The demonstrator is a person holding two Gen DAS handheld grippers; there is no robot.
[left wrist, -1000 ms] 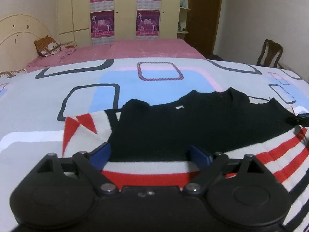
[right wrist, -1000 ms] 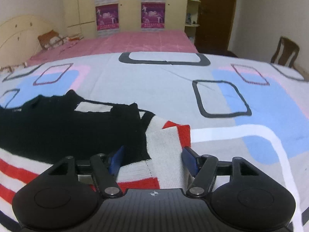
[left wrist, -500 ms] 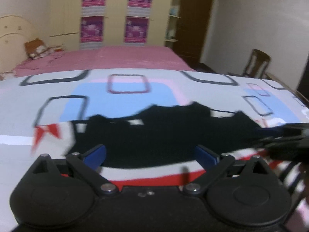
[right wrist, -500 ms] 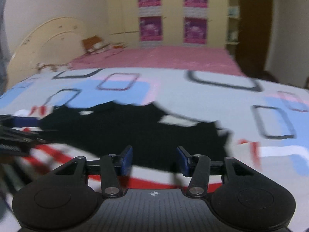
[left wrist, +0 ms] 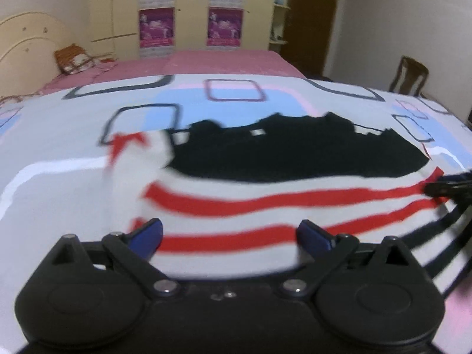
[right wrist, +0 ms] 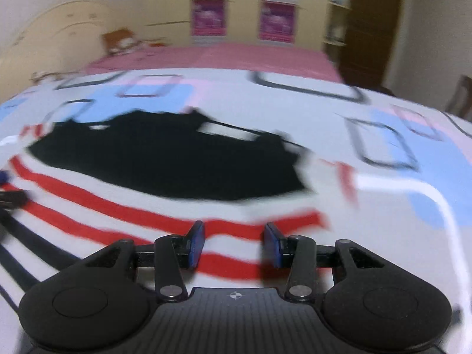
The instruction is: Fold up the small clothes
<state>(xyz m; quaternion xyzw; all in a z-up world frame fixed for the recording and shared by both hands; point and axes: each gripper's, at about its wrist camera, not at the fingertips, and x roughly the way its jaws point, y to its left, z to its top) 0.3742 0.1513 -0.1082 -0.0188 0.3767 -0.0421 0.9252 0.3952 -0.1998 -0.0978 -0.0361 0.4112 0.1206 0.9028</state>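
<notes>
You hold both grippers, left (left wrist: pixel 230 236) and right (right wrist: pixel 234 244), open and empty above the sweater (left wrist: pixel 265 206), spread flat on the bed (left wrist: pixel 59 153), no fold visible.

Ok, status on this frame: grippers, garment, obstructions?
Left gripper open, right gripper open, neither gripping. Striped sweater flat on bedspread. Nothing obstructing.

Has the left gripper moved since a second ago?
Yes. The left gripper has pulled back toward the person: the sweater shows more stripes, and the pink-outlined square sits farther off.
</notes>
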